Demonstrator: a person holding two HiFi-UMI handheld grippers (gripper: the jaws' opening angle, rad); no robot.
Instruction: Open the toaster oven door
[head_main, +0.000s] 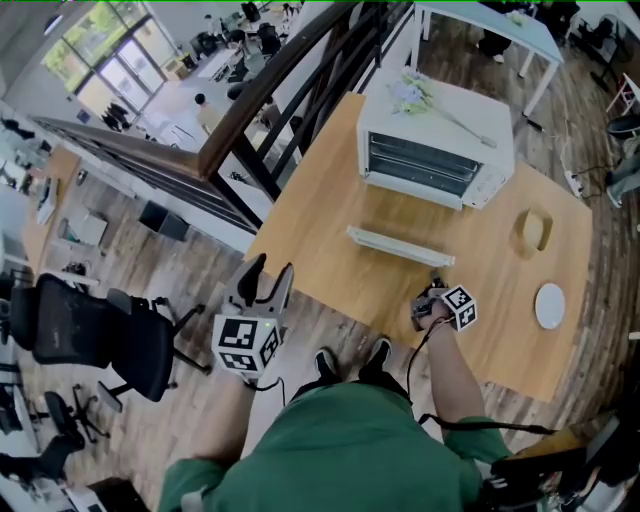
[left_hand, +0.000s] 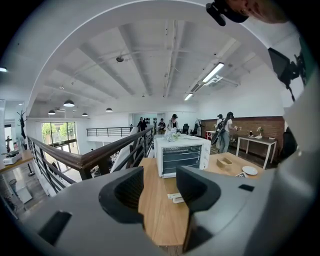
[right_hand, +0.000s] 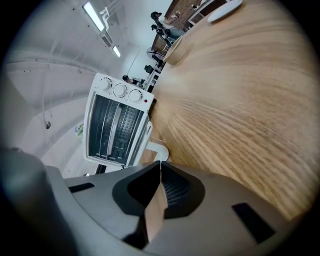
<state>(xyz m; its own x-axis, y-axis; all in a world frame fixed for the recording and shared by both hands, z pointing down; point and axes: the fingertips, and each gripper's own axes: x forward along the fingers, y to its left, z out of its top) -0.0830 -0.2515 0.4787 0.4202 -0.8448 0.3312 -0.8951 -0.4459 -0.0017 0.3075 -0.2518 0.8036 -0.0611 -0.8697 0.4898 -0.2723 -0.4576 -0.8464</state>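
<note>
Toaster oven (head_main: 437, 150) is noted on the far part of the table (head_main: 320, 200). Its door appears already folded down, white handle bar (head_main: 400, 246) nearest the person. Right gripper (head_main: 433, 298) jaws are pressed together, empty, beside that bar. Left gripper (head_main: 270, 276) jaws are held apart, empty. The door is judged rigid, hinged and glass-paned, best gripped at the bar.

No lettering seems readable, even on the toaster oven (head_main: 435, 140).
</note>
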